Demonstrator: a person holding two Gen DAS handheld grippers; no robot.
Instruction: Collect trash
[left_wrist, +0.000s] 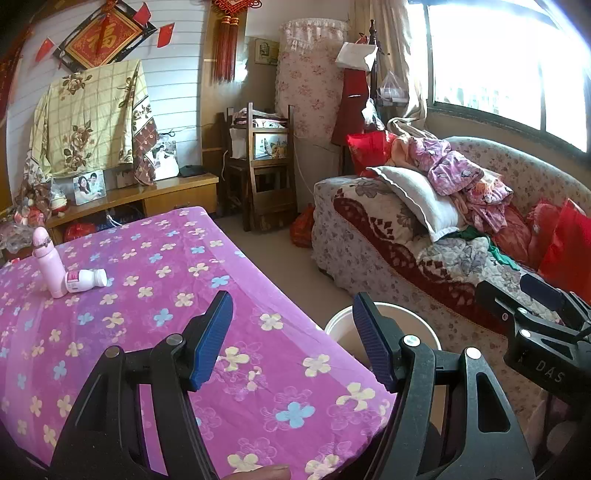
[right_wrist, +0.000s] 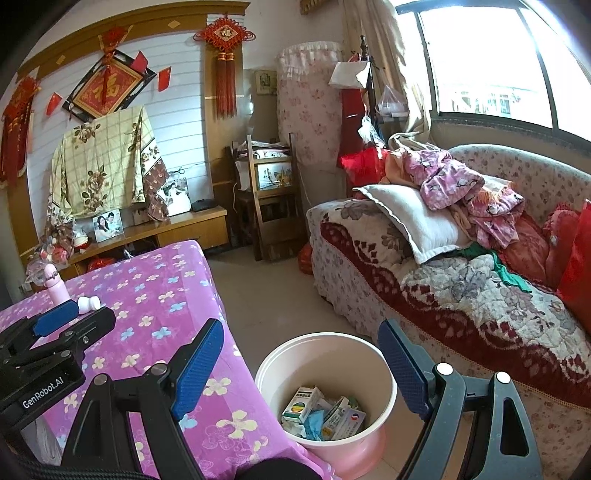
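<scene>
Two bottles sit at the far left of the tabletop, which wears a purple flowered cloth: a tall pink bottle stands upright, and a small white bottle with a pink label lies on its side, touching the tall one's base. Both are well apart from my claws. My left claw hangs over the near right part of the tabletop, its blue pads apart with nothing between them but the cloth and the table's edge below. Just beside that edge, on the floor, stands the white bucket; from the right wrist view I see small cartons and crumpled wrappers lying in its bottom. My right claw hovers above the bucket, jaws spread wide and empty, the bucket framed between the pads. Further right a sofa under a patterned quilt carries a white pillow and a heap of pink clothes, below the bright window.
</scene>
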